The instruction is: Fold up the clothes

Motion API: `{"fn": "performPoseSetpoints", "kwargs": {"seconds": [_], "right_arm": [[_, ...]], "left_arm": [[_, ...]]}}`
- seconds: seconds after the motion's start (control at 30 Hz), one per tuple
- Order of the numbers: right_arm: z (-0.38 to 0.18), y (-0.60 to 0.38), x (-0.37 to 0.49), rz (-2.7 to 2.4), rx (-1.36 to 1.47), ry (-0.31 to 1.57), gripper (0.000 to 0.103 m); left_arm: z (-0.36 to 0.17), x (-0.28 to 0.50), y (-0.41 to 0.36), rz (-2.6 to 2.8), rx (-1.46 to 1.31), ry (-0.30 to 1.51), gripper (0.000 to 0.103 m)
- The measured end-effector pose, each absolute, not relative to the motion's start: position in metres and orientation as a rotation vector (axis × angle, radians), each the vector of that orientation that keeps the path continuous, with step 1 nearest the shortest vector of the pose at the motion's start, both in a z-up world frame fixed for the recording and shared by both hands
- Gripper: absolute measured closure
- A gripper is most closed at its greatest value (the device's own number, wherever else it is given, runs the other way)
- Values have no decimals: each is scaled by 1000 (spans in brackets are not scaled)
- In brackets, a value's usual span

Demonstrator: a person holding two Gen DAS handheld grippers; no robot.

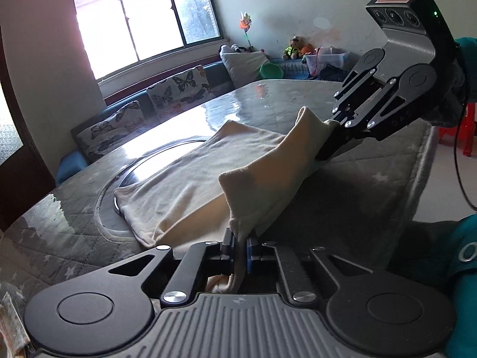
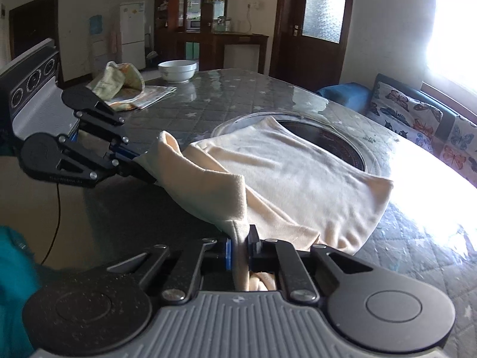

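Garment [image 1: 190, 179] pinched by both tongs; bowl [image 2: 177, 71] only right view.

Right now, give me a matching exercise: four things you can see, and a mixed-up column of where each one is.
Things:
1. cream garment
2. white bowl
3. butterfly cushions
4. teddy bear

Places:
A. on the bench along the table
B. far end of the table
C. against the far wall
D. pinched by the left tool and the right tool

Pairs: 1-D, 2-B, 3-A, 4-C
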State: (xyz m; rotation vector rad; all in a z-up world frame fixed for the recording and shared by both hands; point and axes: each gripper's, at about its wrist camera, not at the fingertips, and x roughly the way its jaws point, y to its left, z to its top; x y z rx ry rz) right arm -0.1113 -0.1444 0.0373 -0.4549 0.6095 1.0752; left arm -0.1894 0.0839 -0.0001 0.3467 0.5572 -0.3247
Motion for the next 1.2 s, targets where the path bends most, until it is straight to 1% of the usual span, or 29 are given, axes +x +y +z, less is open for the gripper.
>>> {"fn": "performPoseSetpoints", "kwargs": {"seconds": [0.23,0.37,0.5,0.6,0.73,0.97,1.2], "right_arm": [[63,-180,-156,1109,-472,660,96],[67,-192,-176,1116,-465,687,97],[62,-195,-178,1099,-442,690,98],[64,-192,-174,1092,-434,659,98],[75,-182,-153,1080,-436,606,98],[91,-154,-89,1040,-428,538,98],[75,-116,-19,1000,-454,572,98]], "left_arm": [[20,-230,68,-409,268,605,96],[26,-241,62,-434,218,623,96],[27,-231,65,-405,210,614,96],[27,-222,68,-382,205,607,96],[36,-200,78,-344,189,579,96],[53,-139,102,-279,161,537,97],[37,-66,126,-221,144,587,97]]}}
